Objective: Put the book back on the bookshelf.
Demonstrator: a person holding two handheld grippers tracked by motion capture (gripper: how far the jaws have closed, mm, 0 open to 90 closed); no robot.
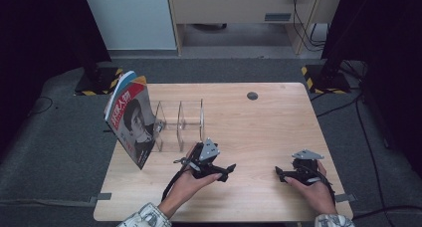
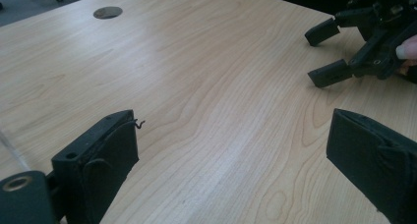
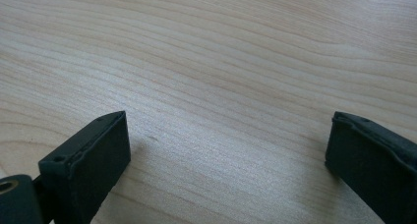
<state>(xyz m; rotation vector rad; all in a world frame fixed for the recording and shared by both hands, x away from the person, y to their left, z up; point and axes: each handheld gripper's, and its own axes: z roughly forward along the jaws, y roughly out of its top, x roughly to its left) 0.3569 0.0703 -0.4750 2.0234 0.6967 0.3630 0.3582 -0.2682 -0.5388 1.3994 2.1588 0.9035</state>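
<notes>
My left gripper (image 1: 229, 171) rests low over the wooden table (image 1: 259, 122) near its front, jaws pointing right and open with nothing between them. In its own view the left gripper (image 2: 231, 130) frames bare wood. My right gripper (image 1: 279, 174) sits to the right, jaws pointing left toward the other gripper, also open and empty. Its own view has the right gripper (image 3: 226, 126) spread wide above the wood grain. The left gripper view also catches the right gripper (image 2: 322, 57) at the upper right, held by a hand.
A clear acrylic rack (image 1: 181, 120) with upright dividers stands left of centre. A few books (image 1: 132, 120) with a red cover lean at its left end, by the table's left edge. A round cable hole (image 1: 252, 95) sits at the far side. Dark stands flank the table.
</notes>
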